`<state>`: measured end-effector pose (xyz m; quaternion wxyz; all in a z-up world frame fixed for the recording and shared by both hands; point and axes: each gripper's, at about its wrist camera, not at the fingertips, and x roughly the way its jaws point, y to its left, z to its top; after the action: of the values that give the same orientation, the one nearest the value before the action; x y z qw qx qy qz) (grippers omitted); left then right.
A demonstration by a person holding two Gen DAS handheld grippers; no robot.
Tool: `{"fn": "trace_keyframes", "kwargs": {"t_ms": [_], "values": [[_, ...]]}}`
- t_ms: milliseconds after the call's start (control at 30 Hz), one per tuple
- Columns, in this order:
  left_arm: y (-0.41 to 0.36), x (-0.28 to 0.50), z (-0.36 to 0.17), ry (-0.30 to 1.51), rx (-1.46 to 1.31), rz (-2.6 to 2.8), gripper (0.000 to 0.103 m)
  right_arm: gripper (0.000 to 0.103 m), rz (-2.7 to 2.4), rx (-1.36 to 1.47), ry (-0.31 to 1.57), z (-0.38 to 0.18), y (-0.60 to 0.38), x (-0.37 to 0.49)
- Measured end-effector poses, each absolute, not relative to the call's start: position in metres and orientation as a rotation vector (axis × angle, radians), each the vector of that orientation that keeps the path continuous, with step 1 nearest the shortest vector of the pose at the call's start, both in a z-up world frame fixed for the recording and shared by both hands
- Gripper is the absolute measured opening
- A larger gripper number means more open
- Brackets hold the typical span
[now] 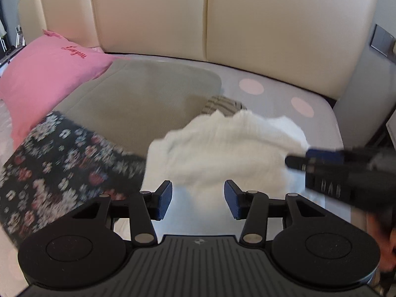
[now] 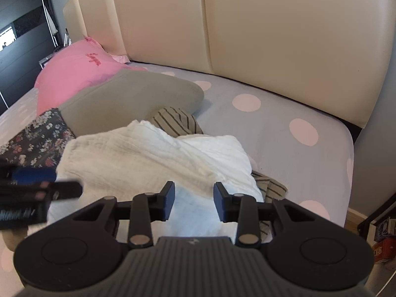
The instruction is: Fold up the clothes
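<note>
Two grippers are hovering over the white garment (image 2: 158,153) right now, and neither one is grabbing anything yet. The left gripper (image 1: 198,199) is sitting with its jaws spread and nothing but open air between them, with the garment's near edge just past the pads. The right gripper (image 2: 194,203) is doing the same thing on the other side, jaws parted and empty, with the garment lying under and just ahead of its fingertips.

The garment itself is bunched up in a loose heap on the polka-dot sheet (image 2: 284,128) — not flat, not folded at all. Behind the garment, the grey pillow (image 2: 128,99) is resting, with the pink pillow (image 2: 74,76) further back toward the cream headboard (image 2: 272,29). A striped cloth (image 2: 178,121) is peeking out from under the garment at the back and again at its right side, and a dark floral cloth (image 2: 39,138) is lying to its left.

My guess is both grippers are lining up on opposite sides of the garment so they can pick up two edges and spread it out first — it's way too crumpled to fold as it is.
</note>
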<state>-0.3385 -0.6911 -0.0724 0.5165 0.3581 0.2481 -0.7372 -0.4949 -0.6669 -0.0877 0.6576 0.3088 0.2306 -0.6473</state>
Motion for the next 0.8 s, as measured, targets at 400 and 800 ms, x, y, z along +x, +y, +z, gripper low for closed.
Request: {"fn": "trace_keyframes", "kwargs": {"t_ms": [400, 800], "values": [[-0.73, -0.354, -0.133, 0.589, 1.024, -1.748, 0.044, 0.046, -1.458, 0.754, 0.635, -0.124, -0.689, -0.487], [-0.681, -0.336, -0.086, 0.485, 0.9, -1.737, 0.044, 0.055, -1.474, 0.674, 0.577, -0.083, -0.66, -0.484]]}}
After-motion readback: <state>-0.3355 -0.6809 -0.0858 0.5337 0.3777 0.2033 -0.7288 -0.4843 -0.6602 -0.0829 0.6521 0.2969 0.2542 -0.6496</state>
